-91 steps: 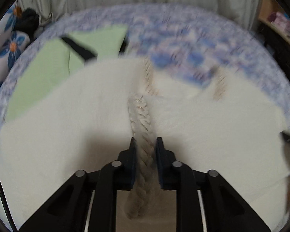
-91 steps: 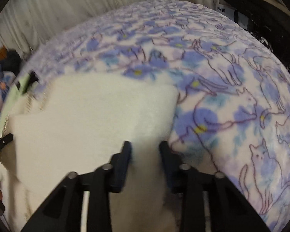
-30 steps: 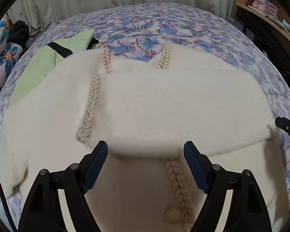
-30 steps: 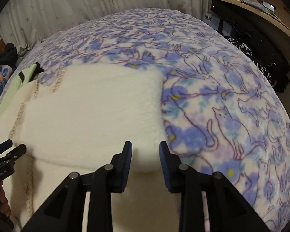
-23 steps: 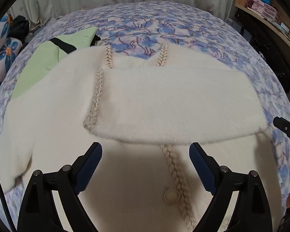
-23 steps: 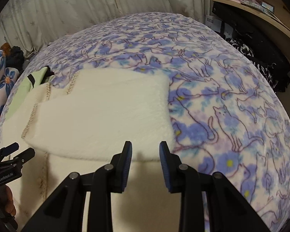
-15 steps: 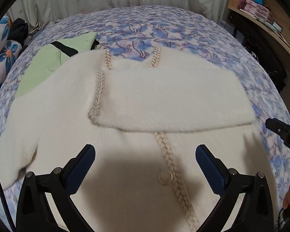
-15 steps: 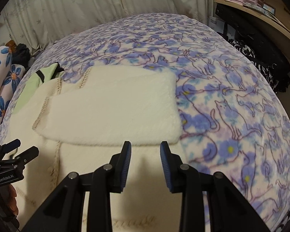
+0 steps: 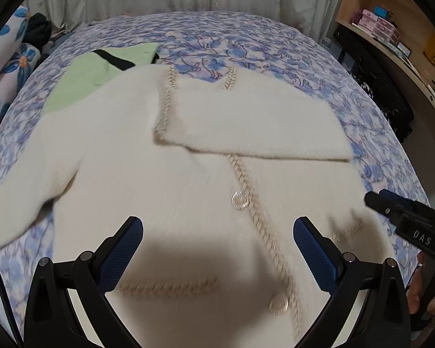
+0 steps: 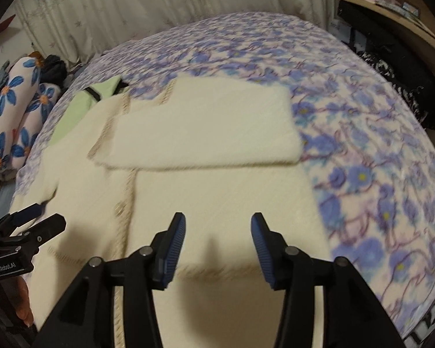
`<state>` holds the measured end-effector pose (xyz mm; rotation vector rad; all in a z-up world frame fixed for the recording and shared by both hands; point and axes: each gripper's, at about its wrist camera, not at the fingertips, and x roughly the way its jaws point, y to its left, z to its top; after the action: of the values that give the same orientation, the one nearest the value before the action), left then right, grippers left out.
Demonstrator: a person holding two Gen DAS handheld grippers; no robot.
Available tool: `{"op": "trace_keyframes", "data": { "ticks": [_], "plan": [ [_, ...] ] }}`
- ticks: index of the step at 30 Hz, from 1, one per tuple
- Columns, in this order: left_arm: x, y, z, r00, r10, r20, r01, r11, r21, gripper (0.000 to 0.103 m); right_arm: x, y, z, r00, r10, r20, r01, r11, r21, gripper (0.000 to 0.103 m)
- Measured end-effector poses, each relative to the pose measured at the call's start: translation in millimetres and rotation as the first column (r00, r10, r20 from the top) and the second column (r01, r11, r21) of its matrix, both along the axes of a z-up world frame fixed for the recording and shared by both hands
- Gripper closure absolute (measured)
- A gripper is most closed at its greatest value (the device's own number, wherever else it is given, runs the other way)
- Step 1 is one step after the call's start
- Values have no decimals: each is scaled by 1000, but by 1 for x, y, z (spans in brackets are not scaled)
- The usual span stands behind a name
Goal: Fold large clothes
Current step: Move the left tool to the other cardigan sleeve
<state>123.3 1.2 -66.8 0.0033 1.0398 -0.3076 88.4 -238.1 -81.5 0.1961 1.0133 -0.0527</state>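
A fluffy cream cardigan with braided trim and round buttons lies flat on the bed. Its right sleeve is folded across the chest; it also shows in the right wrist view. The left sleeve lies spread out to the left. My left gripper is open wide and empty, above the cardigan's lower front. My right gripper is open and empty above the cardigan's lower right part. Each gripper shows at the edge of the other's view.
The bed has a blue cat-print blanket. A light green garment lies at the far left beside the cardigan. Flowered pillows lie to the left. Curtains hang behind, and wooden shelves with dark clothes stand to the right.
Both grippers have let go of the folded sleeve, drawn back toward the hem and risen. The right gripper has opened and the left has opened wider. The sleeve stays across the chest.
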Motion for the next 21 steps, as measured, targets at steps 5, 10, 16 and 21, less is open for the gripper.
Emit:
{"op": "trace_keyframes", "data": {
  "ticks": [5,10,16,21],
  "plan": [
    [-29,30,5,999,34,4,-34,999,-28,1,-16,27,-2,999,39,-4,-39,999,37,41],
    [-51,67,7,996,85,-9,-85,994,-66,1,-28,58,-4,996,89,-12,-88,992,86,40],
    [-68,120,5,981,193,-10,-193,978,-75,1,-31,102,-1,987,163,4,-163,985,54,40],
    [-73,180,-5,959,281,-32,-283,954,-96,1,-23,141,2,974,227,23,-228,973,23,40]
  ]
}}
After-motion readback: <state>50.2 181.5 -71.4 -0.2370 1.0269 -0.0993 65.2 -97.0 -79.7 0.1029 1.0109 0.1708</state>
